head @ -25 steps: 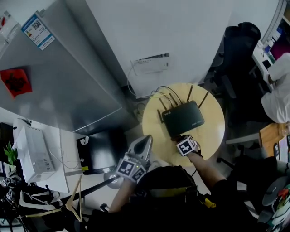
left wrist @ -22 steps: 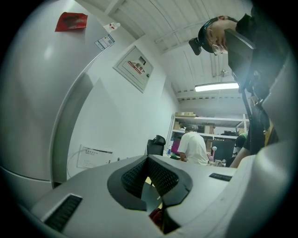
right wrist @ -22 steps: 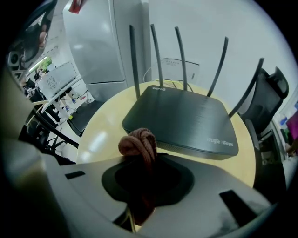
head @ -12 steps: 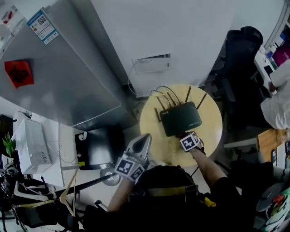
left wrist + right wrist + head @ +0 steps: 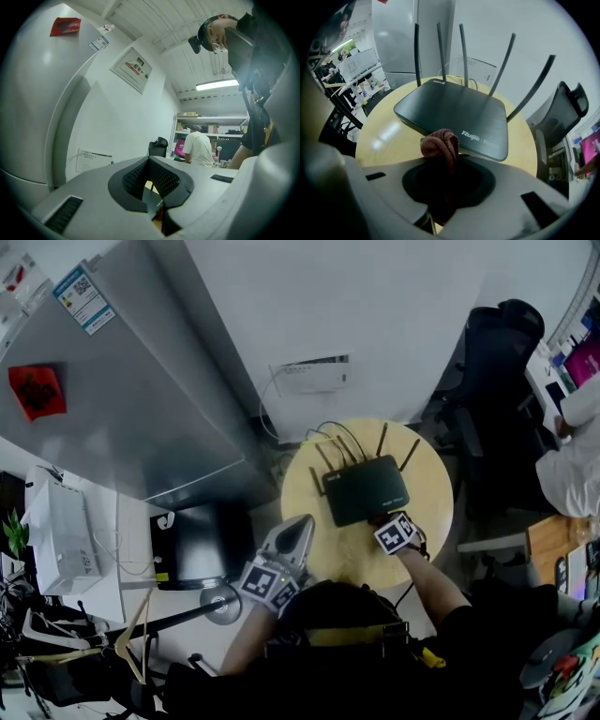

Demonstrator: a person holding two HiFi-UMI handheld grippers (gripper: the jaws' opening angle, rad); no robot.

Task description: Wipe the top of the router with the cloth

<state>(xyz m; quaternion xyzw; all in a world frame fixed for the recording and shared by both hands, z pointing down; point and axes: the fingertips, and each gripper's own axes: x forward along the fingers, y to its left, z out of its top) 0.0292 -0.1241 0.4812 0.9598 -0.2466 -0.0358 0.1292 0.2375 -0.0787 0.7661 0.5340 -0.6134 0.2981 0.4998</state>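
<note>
A black router point(image 5: 365, 489) point(image 5: 454, 115) with several upright antennas lies on a round pale wooden table point(image 5: 427, 521) point(image 5: 389, 133). My right gripper point(image 5: 380, 520) point(image 5: 440, 152) is shut on a bunched reddish-brown cloth point(image 5: 439, 144), which sticks out of the jaws at the router's near edge. The cloth is hidden in the head view. My left gripper point(image 5: 298, 532) hangs off the table's left side, away from the router, jaws shut with nothing in them.
A grey fridge point(image 5: 122, 381) stands at the left, a wall socket plate point(image 5: 314, 371) behind the table. Cables point(image 5: 328, 432) trail from the router's back. A black office chair point(image 5: 497, 343) is at the right, a person in white point(image 5: 581, 442) beyond it.
The view has drifted slightly, so the table and router sit a bit further left. My right gripper stays at the router's near edge with the cloth.
</note>
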